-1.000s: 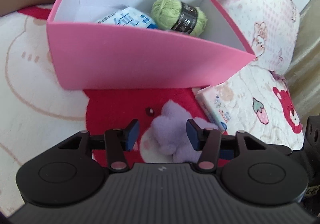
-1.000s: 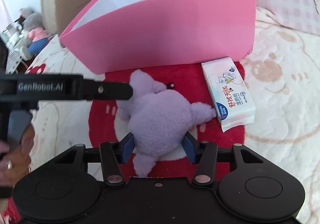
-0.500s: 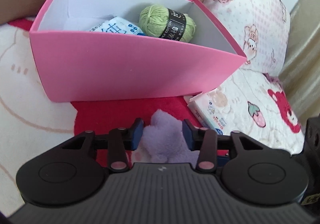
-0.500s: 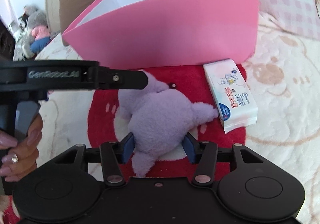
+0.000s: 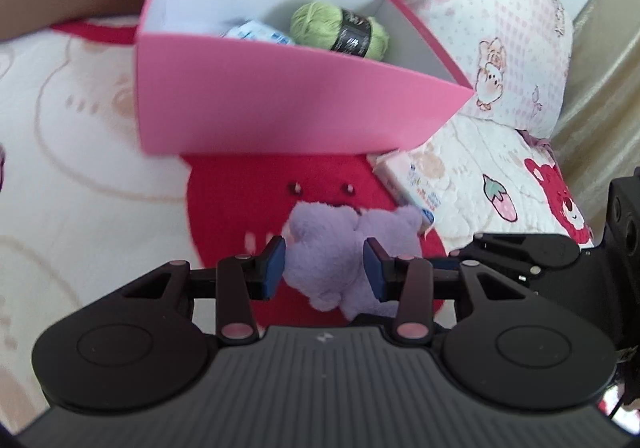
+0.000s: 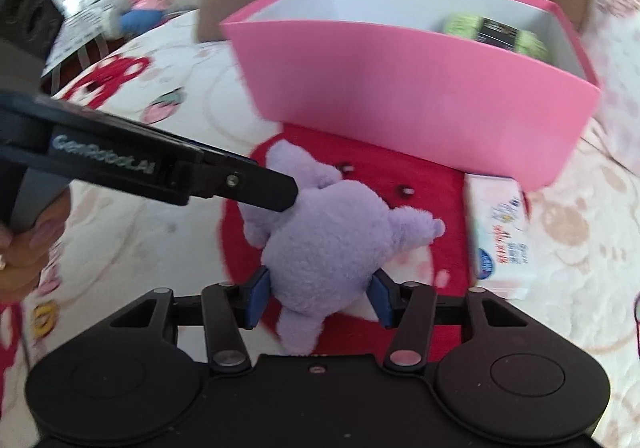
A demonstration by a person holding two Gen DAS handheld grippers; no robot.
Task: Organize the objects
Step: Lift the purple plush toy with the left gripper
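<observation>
Left wrist: left gripper [image 5: 324, 262] apparently pinching purple plush [image 5: 340, 248].

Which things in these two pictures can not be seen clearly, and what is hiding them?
- Blue-white packet in the pink box: left wrist view, mostly behind the front wall.
- Green yarn: right wrist view, lower part behind the wall.
- Tissue pack: left wrist view, partly behind the purple plush.
- Left claw tips: right wrist view, sunk in plush.
- Background figures: right wrist view, blurred.
</observation>
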